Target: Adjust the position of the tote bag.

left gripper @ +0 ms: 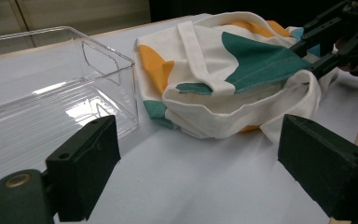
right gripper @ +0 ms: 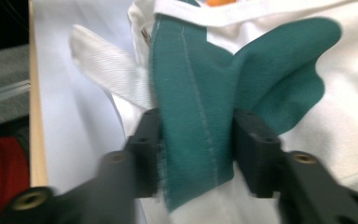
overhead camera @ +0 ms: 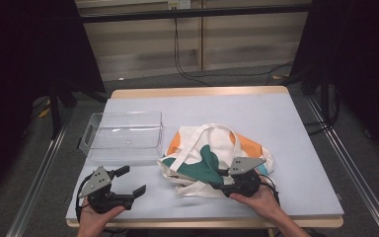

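A cream tote bag (overhead camera: 200,143) with green and orange patches lies crumpled at the middle of the table, its straps loose on top. My right gripper (overhead camera: 218,178) reaches into the bag's near edge from the right. In the right gripper view, a green fold of the bag (right gripper: 200,93) lies between its jaws (right gripper: 196,149), uncrumpled, and the gripper is open around it. My left gripper (overhead camera: 132,180) rests at the near left of the table, wide open and empty. It faces the bag (left gripper: 214,56), with bare tabletop between its jaws (left gripper: 196,163). The right gripper (left gripper: 319,44) shows at the bag's far side.
A clear plastic bin (overhead camera: 90,132) stands empty left of the bag, close to it (left gripper: 109,60). The pale blue tabletop (overhead camera: 286,123) has a wooden edge. Black frame posts and cables stand beyond the table.
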A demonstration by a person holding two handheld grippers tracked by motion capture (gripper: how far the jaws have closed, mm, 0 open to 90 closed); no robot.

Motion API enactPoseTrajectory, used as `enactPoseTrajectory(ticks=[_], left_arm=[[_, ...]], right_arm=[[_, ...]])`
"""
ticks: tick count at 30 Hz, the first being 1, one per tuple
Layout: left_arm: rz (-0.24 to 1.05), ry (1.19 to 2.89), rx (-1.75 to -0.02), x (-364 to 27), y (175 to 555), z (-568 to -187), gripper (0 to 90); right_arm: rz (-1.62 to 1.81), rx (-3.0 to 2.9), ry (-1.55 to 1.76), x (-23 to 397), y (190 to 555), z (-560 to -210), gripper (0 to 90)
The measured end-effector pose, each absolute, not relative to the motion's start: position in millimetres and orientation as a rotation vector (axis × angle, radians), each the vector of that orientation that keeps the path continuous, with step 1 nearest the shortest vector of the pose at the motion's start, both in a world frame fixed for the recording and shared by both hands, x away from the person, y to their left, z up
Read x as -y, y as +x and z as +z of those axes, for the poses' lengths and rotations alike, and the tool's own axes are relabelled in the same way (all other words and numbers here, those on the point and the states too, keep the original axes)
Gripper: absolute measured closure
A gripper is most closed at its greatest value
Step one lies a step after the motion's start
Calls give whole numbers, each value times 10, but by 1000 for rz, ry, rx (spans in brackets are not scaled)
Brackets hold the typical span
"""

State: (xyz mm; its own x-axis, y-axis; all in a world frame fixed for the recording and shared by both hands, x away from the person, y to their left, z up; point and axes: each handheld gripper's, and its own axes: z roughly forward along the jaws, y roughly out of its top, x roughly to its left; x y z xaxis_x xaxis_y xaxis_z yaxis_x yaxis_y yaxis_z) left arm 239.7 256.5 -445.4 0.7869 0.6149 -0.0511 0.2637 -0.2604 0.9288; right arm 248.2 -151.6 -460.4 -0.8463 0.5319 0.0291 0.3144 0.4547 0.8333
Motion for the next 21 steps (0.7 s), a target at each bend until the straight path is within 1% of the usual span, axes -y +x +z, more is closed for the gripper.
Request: enactPoseTrajectory(ticks=[4, 11, 16, 19, 21], left_arm=[[373, 1830, -703, -2582, 2382, -4456, 144], [356, 1831, -677, -2580, 2379, -4452, 159], [354, 1847, -665, -2571, 2350, -4433, 176], [348, 1831, -679, -2552, 2349, -4442, 187], [343, 1854, -660, -2551, 2354, -4443, 196]], right_arm=[[1379, -2473, 751, 1559, 2506, -4551, 600], [1437, -2438, 765, 1620, 2527, -4468, 647], [1477, -2421, 776, 1664, 2541, -4409, 723], [1504, -2401, 782, 1691, 2553, -4372, 748], [1516, -2388, 775, 1706, 2559, -4342, 762]])
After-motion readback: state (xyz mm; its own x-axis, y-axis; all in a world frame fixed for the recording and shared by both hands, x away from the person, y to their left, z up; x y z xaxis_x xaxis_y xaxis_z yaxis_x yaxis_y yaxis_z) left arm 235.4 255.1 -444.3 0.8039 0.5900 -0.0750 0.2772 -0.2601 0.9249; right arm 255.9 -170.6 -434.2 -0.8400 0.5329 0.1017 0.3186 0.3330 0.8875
